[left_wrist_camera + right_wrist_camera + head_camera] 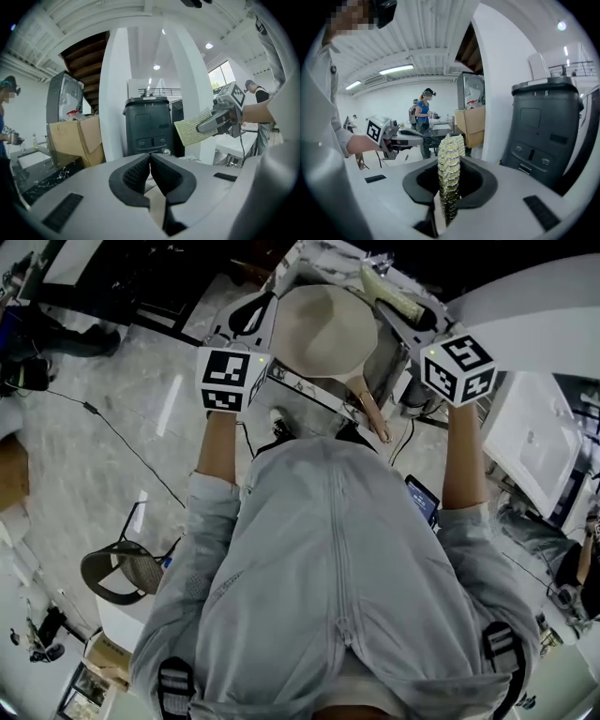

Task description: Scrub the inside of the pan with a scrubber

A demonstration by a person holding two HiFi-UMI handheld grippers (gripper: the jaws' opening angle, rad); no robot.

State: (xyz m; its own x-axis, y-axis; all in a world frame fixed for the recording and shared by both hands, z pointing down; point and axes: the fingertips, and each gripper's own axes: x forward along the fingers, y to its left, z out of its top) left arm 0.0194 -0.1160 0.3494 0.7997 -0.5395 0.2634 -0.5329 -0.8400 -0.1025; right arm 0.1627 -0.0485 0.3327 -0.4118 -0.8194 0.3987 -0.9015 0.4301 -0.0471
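A beige pan (323,329) lies on the cluttered worktop ahead of me, its wooden handle (370,409) pointing back toward my chest. My left gripper (249,313) is just left of the pan; in the left gripper view its jaws (150,161) are shut with nothing between them. At the pan's right, my right gripper (401,307) is shut on a pale yellow-green scrubber (386,289), which stands edge-on between its pads (449,183). The left gripper view shows the scrubber (192,131) held in the air by the right gripper (220,119). The pan shows in neither gripper view.
A dark grey bin (147,126) and a white column (115,93) stand ahead, with a cardboard box (77,138) to the left. A white table (539,442) is at my right and a mesh chair (122,568) at my left. People stand in the background.
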